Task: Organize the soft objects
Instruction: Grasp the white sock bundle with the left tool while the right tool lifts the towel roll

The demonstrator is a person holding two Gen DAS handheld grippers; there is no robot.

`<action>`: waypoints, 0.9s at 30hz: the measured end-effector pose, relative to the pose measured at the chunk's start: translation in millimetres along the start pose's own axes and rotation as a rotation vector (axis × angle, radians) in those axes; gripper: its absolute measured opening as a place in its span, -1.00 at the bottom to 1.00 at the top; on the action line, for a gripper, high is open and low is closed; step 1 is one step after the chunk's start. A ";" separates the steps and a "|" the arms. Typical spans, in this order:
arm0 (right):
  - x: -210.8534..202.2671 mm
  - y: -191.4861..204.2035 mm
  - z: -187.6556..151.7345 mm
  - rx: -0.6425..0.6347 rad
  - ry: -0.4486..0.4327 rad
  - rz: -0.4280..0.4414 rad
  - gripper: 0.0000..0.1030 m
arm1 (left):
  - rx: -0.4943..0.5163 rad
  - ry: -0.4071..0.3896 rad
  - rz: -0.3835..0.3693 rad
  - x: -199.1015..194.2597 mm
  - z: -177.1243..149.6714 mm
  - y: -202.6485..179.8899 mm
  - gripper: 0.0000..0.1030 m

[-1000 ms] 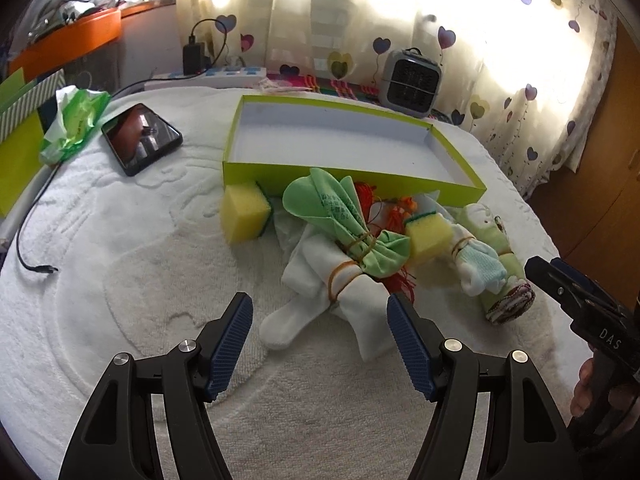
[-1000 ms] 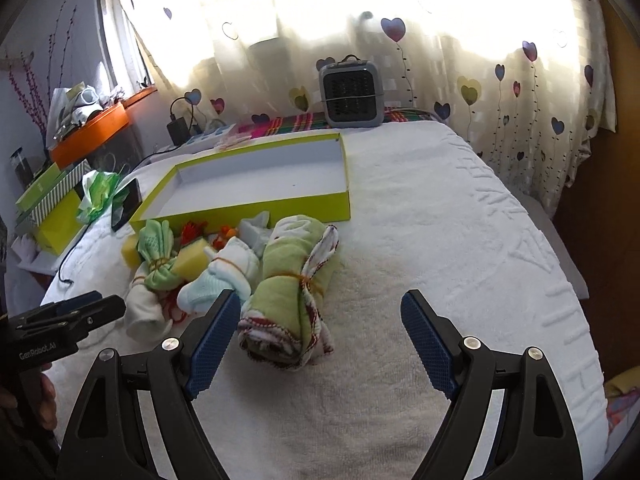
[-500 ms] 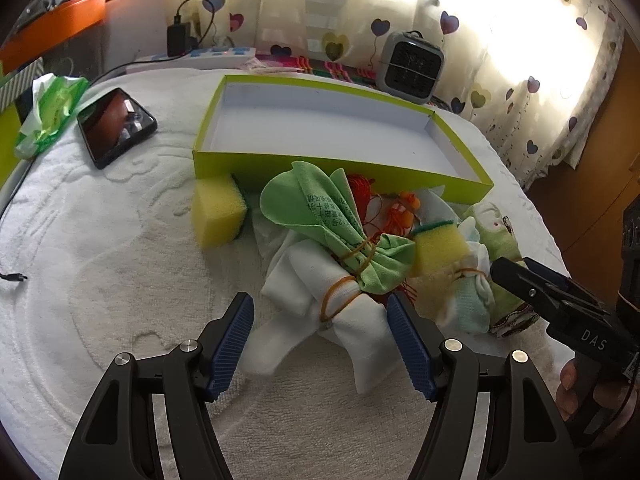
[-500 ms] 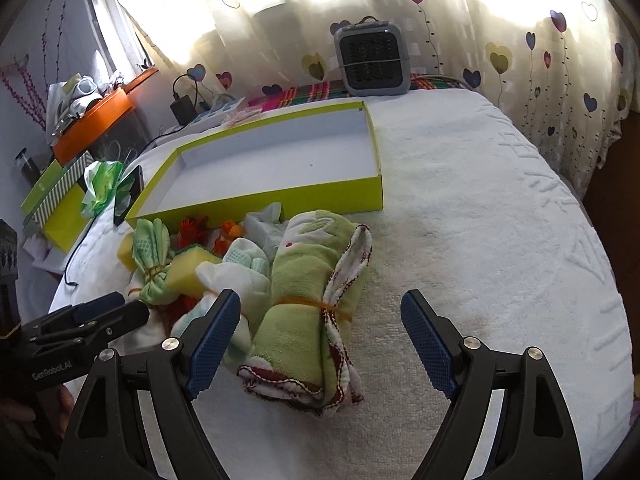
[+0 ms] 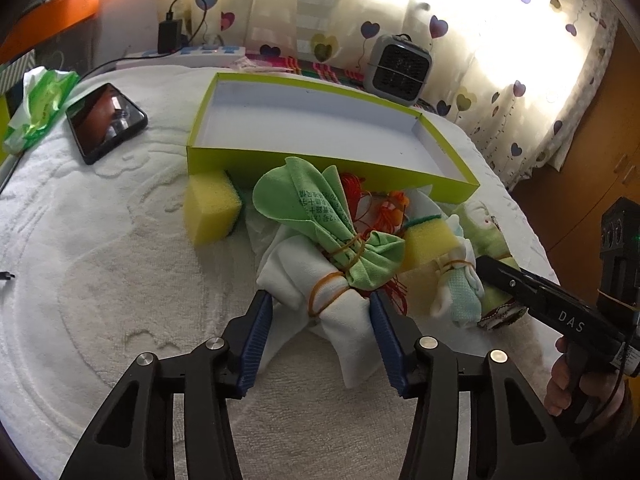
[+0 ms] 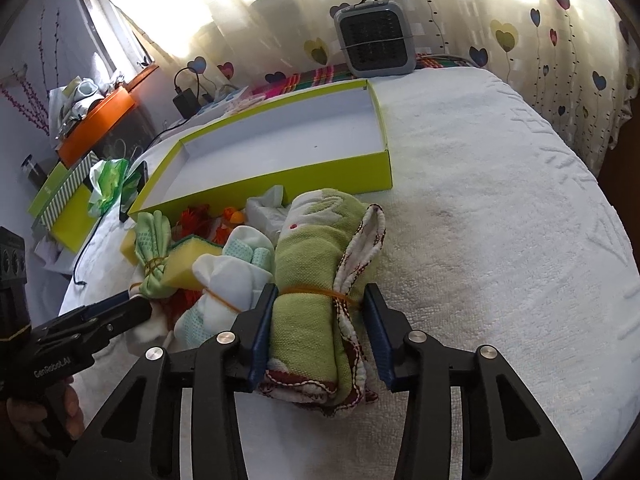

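- The rolled green towel with a red-stitched white edge (image 6: 316,316), tied by an orange rubber band, lies on the white textured bed cover (image 6: 500,240), and the right gripper (image 6: 318,334) is clamped on it, one blue pad on each side of the roll.
- The white folded cloth with an orange rubber band (image 5: 324,300) lies between the blue pads of the left gripper (image 5: 320,336); both pads appear to touch it.
- On that white cloth rests a light green cloth bundle with printed text (image 5: 320,216).
- Just beside are two yellow sponge blocks (image 5: 212,212), a white and mint sock bundle (image 6: 228,280) and orange threads (image 5: 384,208).
- Behind the pile stands the shallow lime-green cardboard box with white inside (image 5: 320,120), touching the nearer things.
- Further away are a black smartphone (image 5: 106,120) and a small grey fan heater (image 6: 372,38).
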State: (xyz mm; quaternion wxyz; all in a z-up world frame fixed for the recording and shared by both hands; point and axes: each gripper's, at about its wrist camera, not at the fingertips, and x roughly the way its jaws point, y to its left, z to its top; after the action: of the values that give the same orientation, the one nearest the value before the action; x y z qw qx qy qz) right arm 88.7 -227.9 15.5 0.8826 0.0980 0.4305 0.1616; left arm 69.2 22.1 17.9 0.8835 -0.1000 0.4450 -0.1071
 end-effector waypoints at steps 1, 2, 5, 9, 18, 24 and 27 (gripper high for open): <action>-0.7 -0.7 -0.4 0.004 -0.002 0.003 -0.22 | -0.005 0.000 -0.009 -0.6 -0.1 0.5 -0.14; -1.3 -1.0 -0.3 0.006 -0.004 0.006 -0.23 | -0.005 -0.002 -0.012 -1.4 -0.4 0.8 -0.17; -4.1 -1.2 -1.8 0.009 -0.011 0.005 -0.27 | -0.004 -0.008 -0.018 -5.3 -1.7 0.4 -0.29; -8.0 -0.2 -3.1 0.009 -0.020 0.001 -0.30 | -0.016 -0.014 -0.023 -10.0 -3.1 4.5 -0.36; -16.5 -1.5 -7.7 0.023 -0.037 0.013 -0.31 | -0.010 -0.033 -0.014 -21.2 -3.9 9.4 -0.56; -19.6 -1.1 -12.2 0.025 -0.038 0.008 -0.31 | -0.008 -0.007 -0.008 -17.6 -6.9 14.1 -0.47; -19.3 -0.5 -13.2 0.026 -0.037 0.010 -0.31 | -0.008 -0.001 0.019 -13.3 -5.6 12.6 -0.19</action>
State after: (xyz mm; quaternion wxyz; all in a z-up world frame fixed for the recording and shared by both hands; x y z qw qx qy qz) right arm 67.2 -235.0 21.3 0.8883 0.1146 0.4154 0.1585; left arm 58.3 37.4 21.4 0.8842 -0.0991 0.4460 -0.0969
